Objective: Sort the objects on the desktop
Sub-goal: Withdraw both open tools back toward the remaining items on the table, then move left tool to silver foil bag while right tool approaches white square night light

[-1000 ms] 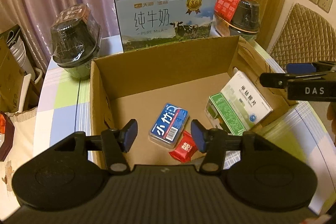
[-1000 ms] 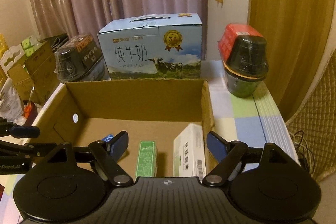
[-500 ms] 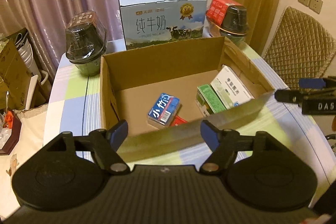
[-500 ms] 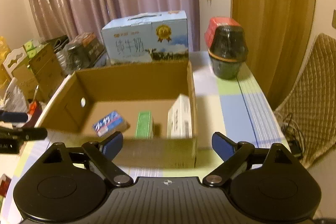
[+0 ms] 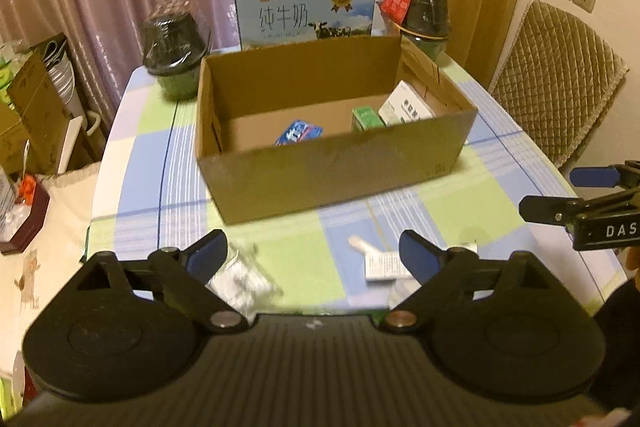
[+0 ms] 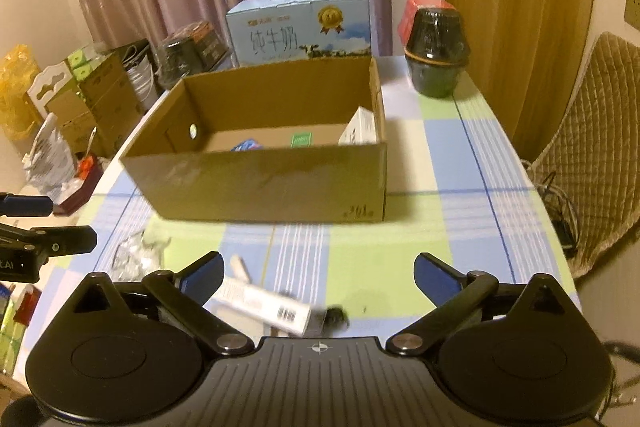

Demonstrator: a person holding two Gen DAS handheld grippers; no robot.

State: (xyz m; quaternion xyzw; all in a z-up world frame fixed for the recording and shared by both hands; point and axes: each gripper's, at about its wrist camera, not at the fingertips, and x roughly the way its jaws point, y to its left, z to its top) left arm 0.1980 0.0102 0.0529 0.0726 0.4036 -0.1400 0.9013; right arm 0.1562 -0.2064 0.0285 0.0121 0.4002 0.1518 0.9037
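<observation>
Left tool (image 5: 313, 254): fingers spread wide, holding nothing, above the near edge of the worktop (image 5: 304, 267).
Right tool (image 6: 319, 271): fingers spread wide, holding nothing, also above the near edge.
Cardboard box (image 5: 340, 171): open-topped, in the middle of the checked worktop.
Inside the box: a blue packet (image 5: 299, 131), a green carton (image 5: 367, 118) and a white medicine box (image 5: 406, 105) leaning on the right wall.
Loose on the worktop: a crumpled clear wrapper (image 6: 138, 254) near left, a white barcoded box (image 6: 268, 307) and a small white tube (image 6: 240, 267) near the tools.
Behind the box: a blue milk carton (image 5: 306, 11), with a dark wrapped tub on either side.
</observation>
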